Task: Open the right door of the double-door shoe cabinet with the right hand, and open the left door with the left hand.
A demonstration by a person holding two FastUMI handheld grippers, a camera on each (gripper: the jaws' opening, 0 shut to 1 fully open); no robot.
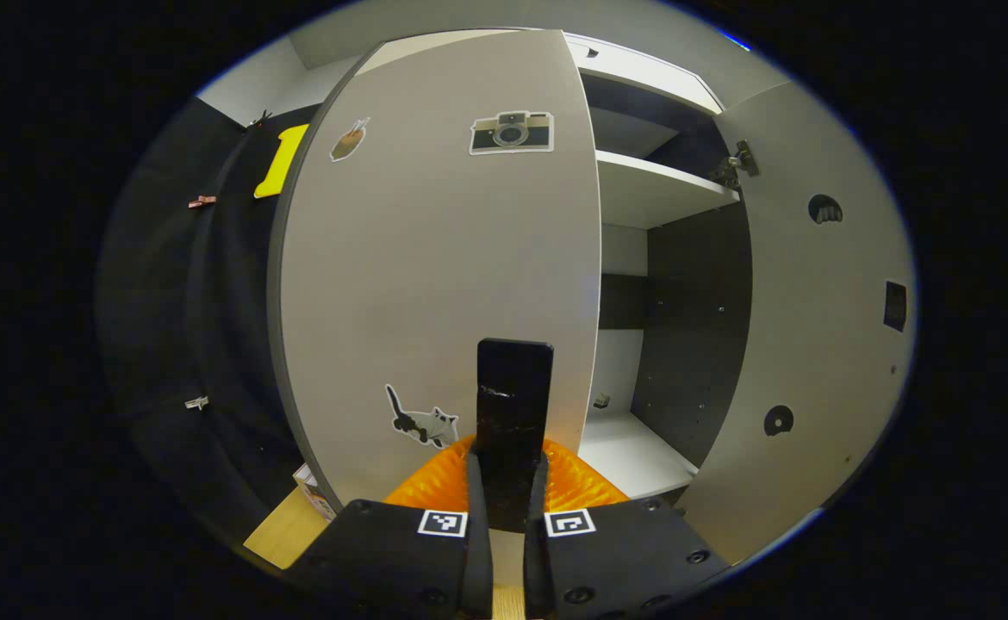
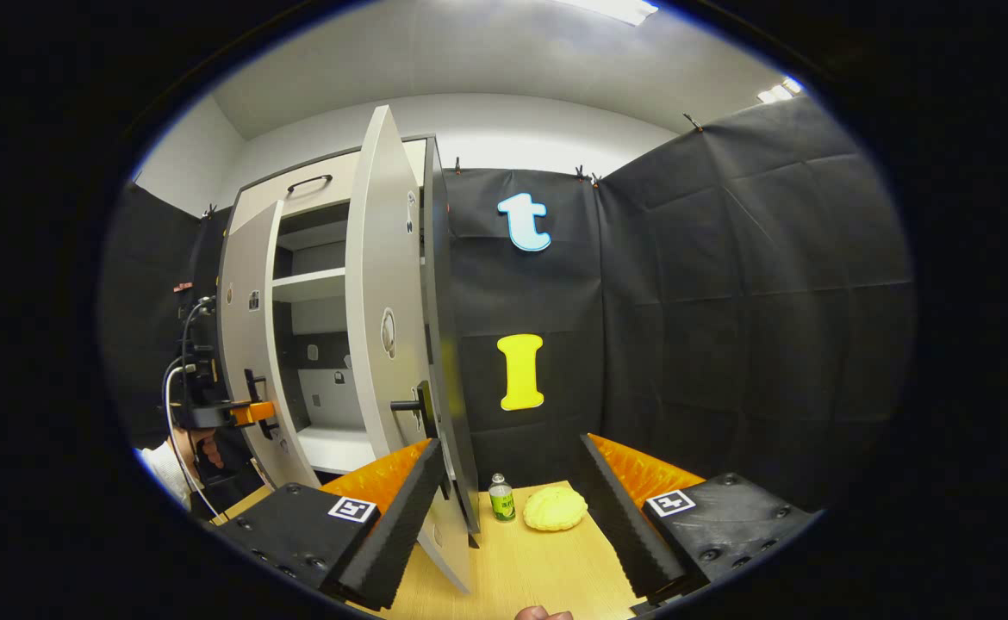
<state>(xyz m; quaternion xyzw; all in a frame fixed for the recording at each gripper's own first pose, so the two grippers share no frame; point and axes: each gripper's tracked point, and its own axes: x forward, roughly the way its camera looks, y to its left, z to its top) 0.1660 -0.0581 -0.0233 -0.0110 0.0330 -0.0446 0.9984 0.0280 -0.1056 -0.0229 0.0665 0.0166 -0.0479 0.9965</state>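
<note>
Shoe cabinet, tall, grey-white, double-door, white shelves and dark inner walls: long axis vertical, both doors swung out.

Left gripper view: left door spans 9 to 12 o'clock, outer face to the camera, carrying a camera sticker near 12, a small brown sticker at 11 and a cat sticker low at 7. No readable writing. Its black vertical bar handle stands at centre-bottom, and the left gripper is clamped on it, both black fingers pressing its sides. The right door fills 2 to 4 o'clock, inner face showing with hinge cups.

Right gripper view: cabinet sits at 9 to 10 o'clock, front facing right of frame. The right door stands edge-on near centre, pointing toward the camera, black handle on its outer face. The right gripper has its jaws wide apart, holding nothing; the door's lower edge lies just beside its left finger. On the light wooden tabletop at 6 o'clock: a small green can, label too small to read, just beside a lumpy yellow object. At 8 o'clock the left gripper, held by a hand, is at the left door's handle.
</note>
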